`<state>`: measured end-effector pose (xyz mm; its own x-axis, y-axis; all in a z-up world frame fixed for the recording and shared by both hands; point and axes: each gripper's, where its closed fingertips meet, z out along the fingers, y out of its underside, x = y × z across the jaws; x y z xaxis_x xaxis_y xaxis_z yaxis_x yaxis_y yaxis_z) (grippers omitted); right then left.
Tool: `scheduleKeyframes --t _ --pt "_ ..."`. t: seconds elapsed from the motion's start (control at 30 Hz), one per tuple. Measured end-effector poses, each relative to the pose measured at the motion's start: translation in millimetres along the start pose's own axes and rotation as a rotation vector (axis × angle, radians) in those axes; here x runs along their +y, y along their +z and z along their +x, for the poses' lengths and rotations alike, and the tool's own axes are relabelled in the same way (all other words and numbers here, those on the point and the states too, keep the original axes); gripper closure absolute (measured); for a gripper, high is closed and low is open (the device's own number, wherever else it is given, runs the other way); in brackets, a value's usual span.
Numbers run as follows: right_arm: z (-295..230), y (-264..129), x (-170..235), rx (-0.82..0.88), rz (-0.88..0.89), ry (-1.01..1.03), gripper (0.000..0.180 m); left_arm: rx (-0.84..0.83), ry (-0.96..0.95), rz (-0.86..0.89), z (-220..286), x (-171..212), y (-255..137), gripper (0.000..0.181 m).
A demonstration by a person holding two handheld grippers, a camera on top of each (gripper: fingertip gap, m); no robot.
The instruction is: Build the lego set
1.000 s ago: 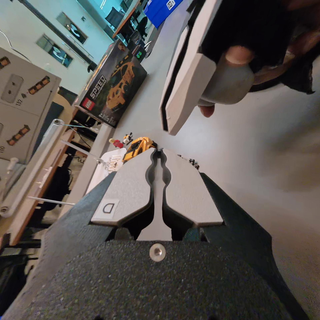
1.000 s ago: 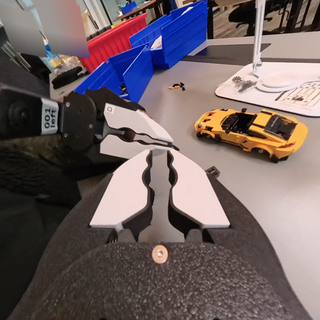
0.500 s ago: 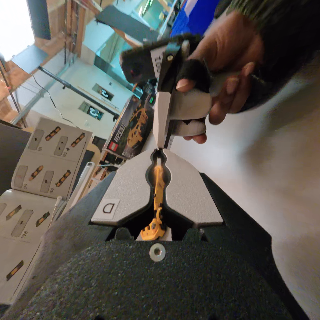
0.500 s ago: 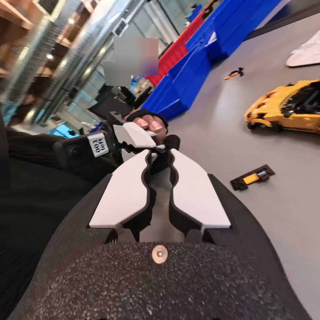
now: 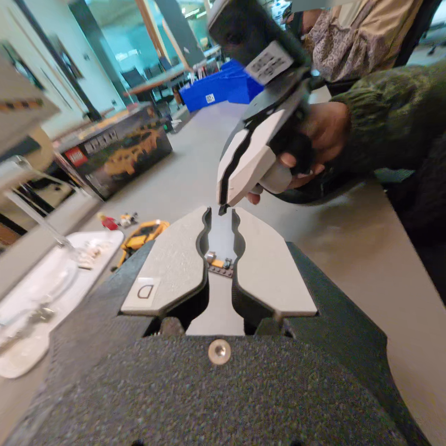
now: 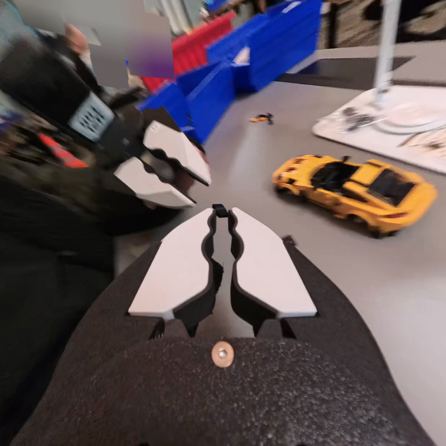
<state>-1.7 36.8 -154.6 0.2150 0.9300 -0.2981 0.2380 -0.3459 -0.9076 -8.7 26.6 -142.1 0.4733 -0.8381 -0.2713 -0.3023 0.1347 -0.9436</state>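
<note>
Nearest, in the right wrist view: right gripper clenched on a tiny black plastic lego piece, pinched at the very tips. Likely feather-light, rigid and slick; easy to twist out or flick away if squeezed off-centre, so best kept square across its flat sides.

Just beyond, left gripper released and empty, jaws parted, hovering over the grey table. Seen through its gap, lying flat on the table: a small dark lego plate with an orange tile and grey bits on top. Probably light enough to skid under a press; worth taking by its long edges, or pinning down, before seating the black piece. Studs small, so alignment fussy.

Farther out, the mostly built yellow lego sports car, well apart and not in the way; stiff overall but liable to shed parts if knocked. Then a white mat with loose parts and a stand, a few stray small pieces, a red minifigure, the dark set box, and blue bins at the back. Main obstruction: each gripper crowding the other.
</note>
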Motion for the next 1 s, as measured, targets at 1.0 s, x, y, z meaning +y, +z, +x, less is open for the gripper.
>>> scheduleKeyframes --t 1.0 --pt "8 18 30 0.317 -0.106 -0.395 0.171 0.123 -0.206 -0.211 2 53 12 0.164"
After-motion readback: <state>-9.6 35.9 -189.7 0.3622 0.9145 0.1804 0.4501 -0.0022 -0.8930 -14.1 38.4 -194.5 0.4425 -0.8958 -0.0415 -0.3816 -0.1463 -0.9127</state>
